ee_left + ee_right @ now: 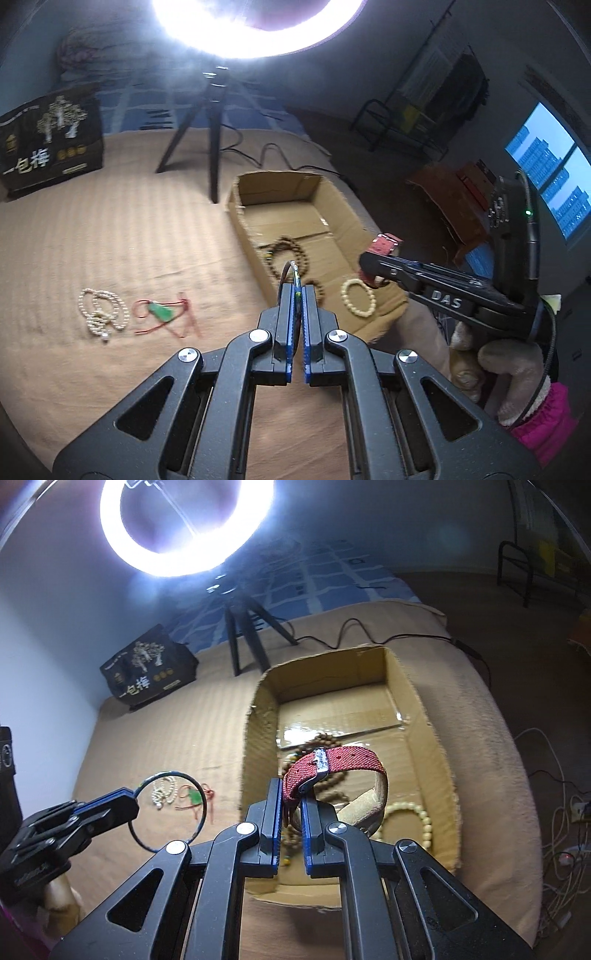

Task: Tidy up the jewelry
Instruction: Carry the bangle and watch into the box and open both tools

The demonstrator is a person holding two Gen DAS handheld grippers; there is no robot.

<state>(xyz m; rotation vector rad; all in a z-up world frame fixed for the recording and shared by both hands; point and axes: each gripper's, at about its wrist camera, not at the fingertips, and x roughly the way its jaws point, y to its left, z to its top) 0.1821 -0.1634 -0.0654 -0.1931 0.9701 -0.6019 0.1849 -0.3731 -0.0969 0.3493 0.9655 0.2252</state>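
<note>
**Cardboard box takes 2 more pieces**

Cardboard, raw-edged and shallow, the box [424, 716] sits on a ribbed tan cloth [110, 236]. The right gripper [291, 805] is clenched on a red woven watch strap [332, 766] with a metal buckle, held over the box. The left gripper [133, 805] pinches a thin dark bangle [168, 810], a rigid hoop, just outside the box's near wall. I judge the step is dropping both in: carry each past the wall, lower, then release clear of the brown bead strands [286, 254] and the cream bead bracelet [358, 302]. A pearl necklace [101, 310] and a green pendant on red cord [164, 314] lie on the cloth.
</note>
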